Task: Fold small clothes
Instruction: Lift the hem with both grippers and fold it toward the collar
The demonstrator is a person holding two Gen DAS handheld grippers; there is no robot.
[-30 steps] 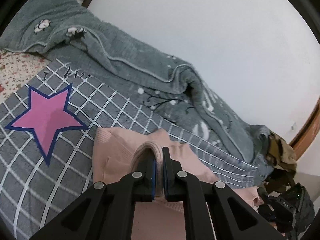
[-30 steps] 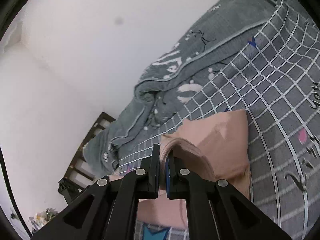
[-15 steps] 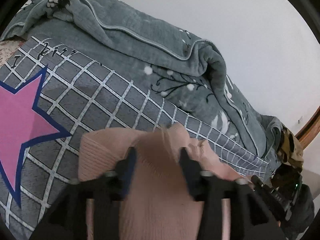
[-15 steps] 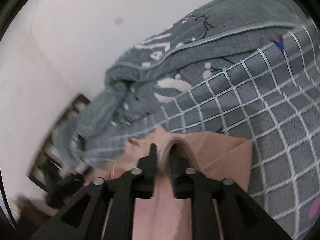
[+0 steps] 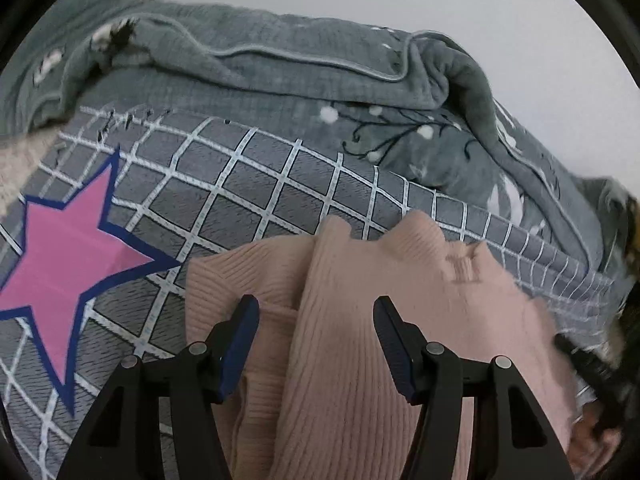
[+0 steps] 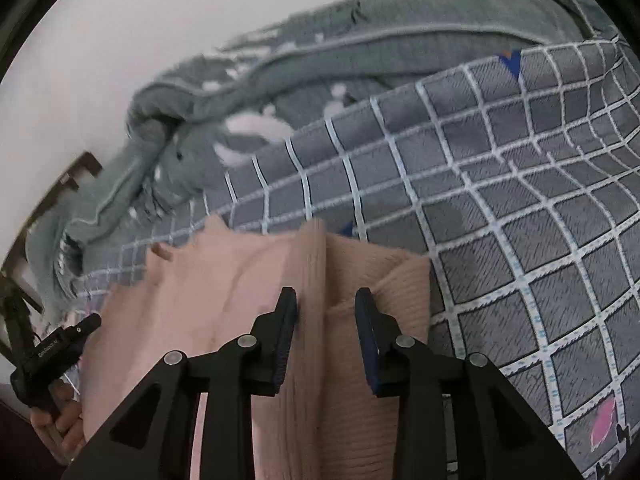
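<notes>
A pink ribbed knit garment [image 5: 360, 320] lies folded on the grey checked bedsheet [image 5: 260, 184]. My left gripper [image 5: 314, 308] is open just above its left part, with a raised fold of the knit between the blue-padded fingers [image 5: 244, 320]. In the right wrist view the same garment [image 6: 224, 288] lies on the sheet [image 6: 520, 200]. My right gripper [image 6: 326, 300] is open over its right part, a ridge of knit between the fingers [image 6: 366, 312]. Neither gripper holds the cloth.
A rumpled grey-green quilt [image 5: 280, 76] is heaped along the white wall behind the garment; it also shows in the right wrist view [image 6: 240, 100]. A pink star print [image 5: 68, 256] is on the sheet at left. The other gripper and a hand [image 6: 52, 360] show at lower left.
Both grippers were shut on folds of the pink garment and held it raised. They lowered it onto the sheet and opened, and the garment now lies released.
</notes>
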